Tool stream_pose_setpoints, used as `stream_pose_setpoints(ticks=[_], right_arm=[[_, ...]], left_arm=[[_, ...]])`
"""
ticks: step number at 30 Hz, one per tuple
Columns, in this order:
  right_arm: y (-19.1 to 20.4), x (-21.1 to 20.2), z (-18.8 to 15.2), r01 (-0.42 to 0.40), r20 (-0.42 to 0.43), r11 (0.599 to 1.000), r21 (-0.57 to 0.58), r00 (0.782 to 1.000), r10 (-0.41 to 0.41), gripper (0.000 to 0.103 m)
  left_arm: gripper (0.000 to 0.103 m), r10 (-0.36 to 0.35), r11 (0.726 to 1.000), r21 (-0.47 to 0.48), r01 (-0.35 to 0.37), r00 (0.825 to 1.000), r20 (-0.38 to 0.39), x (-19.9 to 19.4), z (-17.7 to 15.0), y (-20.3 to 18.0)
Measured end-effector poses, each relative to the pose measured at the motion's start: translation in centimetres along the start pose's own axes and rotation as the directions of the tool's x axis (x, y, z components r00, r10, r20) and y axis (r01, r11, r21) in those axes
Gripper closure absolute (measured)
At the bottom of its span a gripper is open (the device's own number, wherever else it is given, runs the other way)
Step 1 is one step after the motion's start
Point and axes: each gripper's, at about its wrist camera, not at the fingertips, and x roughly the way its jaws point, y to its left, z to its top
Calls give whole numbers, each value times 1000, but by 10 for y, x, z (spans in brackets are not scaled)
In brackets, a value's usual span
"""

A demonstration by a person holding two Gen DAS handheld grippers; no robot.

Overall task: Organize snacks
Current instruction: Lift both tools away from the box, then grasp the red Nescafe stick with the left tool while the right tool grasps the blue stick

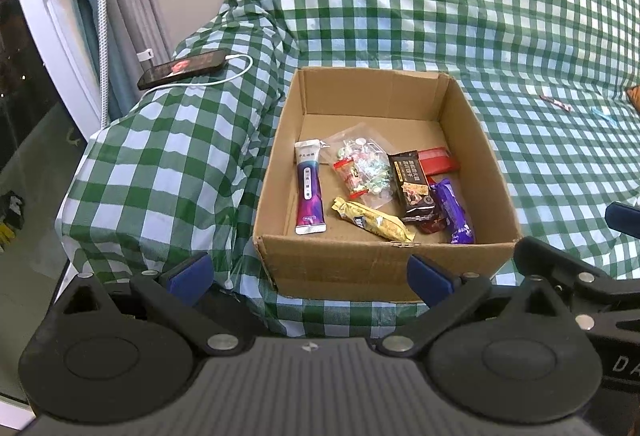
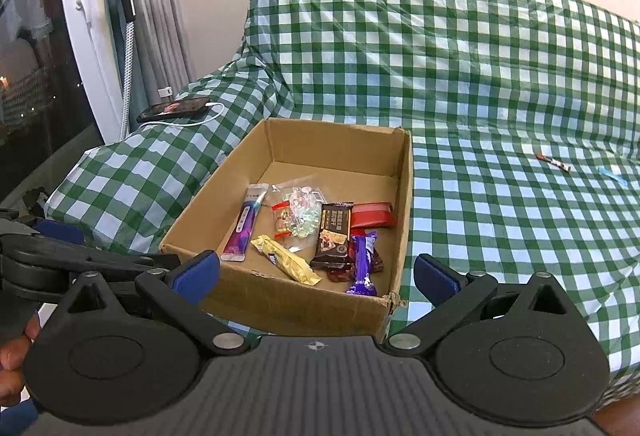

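Right-wrist view: I hold both grippers, left gripper (image 1: 310, 274) and right gripper (image 2: 316, 276), spread and empty before the brown cardboard box (image 2: 280, 302), which corrals the gathered snack packets (image 2: 316, 232).

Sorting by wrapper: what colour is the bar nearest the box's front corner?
Purple bar, clearest in the right wrist view.

A: Setting?
B: Home, living room or bedroom: sofa under green-checked cover (image 2: 460, 75); grey curtains (image 2: 160, 15) beside a dark night window (image 2: 36, 55); phone (image 1: 182, 69) charging on a white cable (image 1: 224, 77) on the armrest
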Motion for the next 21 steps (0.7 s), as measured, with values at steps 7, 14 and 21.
stream_pose_setpoints(ticks=[7, 14, 21], right_arm=[[-25, 3, 0, 9, -4, 998, 58, 1000, -9, 0], [-71, 9, 0, 81, 5, 992, 100, 997, -82, 0], [-160, 4, 0, 236, 39, 951, 201, 968, -249, 0]], left_arm=[[0, -13, 999, 45, 13, 1000, -8, 6, 13, -20], [0, -66, 994, 85, 66, 998, -4, 8, 49, -56], [0, -167, 978, 119, 169, 986, -29, 23, 109, -129]])
